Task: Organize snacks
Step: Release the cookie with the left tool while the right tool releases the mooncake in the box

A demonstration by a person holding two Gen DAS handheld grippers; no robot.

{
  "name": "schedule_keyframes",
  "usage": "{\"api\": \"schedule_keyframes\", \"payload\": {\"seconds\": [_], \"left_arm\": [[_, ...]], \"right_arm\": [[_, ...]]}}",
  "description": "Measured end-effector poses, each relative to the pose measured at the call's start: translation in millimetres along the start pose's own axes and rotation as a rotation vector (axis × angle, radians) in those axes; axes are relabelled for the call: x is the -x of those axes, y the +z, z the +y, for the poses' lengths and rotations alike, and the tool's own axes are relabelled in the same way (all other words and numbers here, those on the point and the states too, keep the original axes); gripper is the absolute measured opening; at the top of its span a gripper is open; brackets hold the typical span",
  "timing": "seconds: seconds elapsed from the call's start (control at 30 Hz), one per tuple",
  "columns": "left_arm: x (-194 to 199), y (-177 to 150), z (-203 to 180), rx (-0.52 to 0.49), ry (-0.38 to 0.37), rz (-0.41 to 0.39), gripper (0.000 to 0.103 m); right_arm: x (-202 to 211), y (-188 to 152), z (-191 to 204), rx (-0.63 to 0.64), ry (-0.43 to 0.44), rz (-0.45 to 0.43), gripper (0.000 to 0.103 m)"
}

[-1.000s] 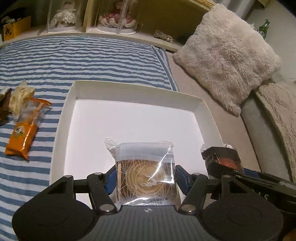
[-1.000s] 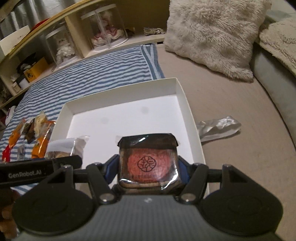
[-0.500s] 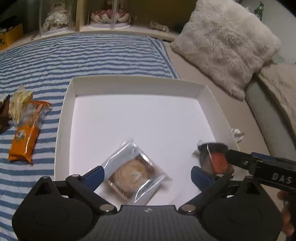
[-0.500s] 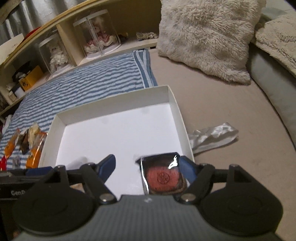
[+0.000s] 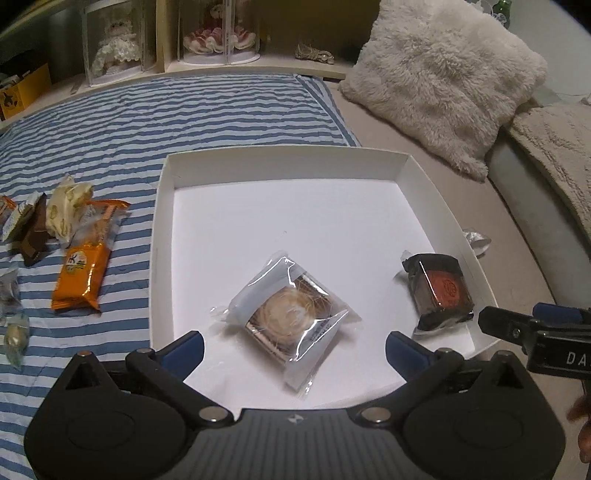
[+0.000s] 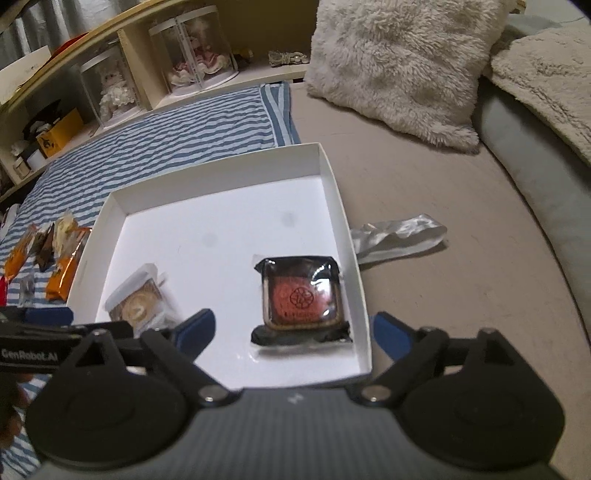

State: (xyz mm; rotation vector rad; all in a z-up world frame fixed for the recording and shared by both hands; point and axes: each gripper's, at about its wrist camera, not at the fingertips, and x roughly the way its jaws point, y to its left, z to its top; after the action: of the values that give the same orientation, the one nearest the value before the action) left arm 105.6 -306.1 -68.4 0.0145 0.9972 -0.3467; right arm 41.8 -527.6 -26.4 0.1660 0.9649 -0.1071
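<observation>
A white shallow box [image 5: 280,162] [image 6: 221,173] lies on the bed. In it lie a clear-wrapped pale cookie [image 5: 288,314] [image 6: 136,304] near the front and a dark-wrapped red pastry [image 5: 441,291] [image 6: 301,297] by the right wall. My left gripper [image 5: 293,350] is open and empty, just behind the cookie. My right gripper [image 6: 291,330] is open and empty, just behind the red pastry. Loose snacks lie left of the box on the striped blanket: an orange packet [image 5: 83,275] [image 6: 62,271], a pale yellow wrapper [image 5: 66,210] and a brown bar [image 5: 35,236].
A fluffy white pillow [image 5: 447,77] [image 6: 402,62] lies at the back right. A crumpled silver wrapper [image 6: 399,236] [image 5: 476,240] lies right of the box. A shelf with doll cases [image 5: 218,33] runs along the back. A grey cushion edge [image 6: 535,155] borders the right.
Both grippers opened and let go of their snacks, which now lie in the box. Both grippers have pulled back and up from the box.
</observation>
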Motion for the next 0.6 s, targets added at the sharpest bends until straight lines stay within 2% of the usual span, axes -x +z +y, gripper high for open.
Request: {"api": "schedule_keyframes", "payload": {"seconds": [0.03,0.6], "left_arm": [[3,-1,1,-0.005,-0.003,-0.002,0.103],[57,-9,21,-0.042,-0.002,-0.07,0.103]], "right_arm": [[1,-1,1,-0.006,-0.011,0.004,0.103],[40,-11,9,-0.029,-0.004,-0.025,0.103]]}}
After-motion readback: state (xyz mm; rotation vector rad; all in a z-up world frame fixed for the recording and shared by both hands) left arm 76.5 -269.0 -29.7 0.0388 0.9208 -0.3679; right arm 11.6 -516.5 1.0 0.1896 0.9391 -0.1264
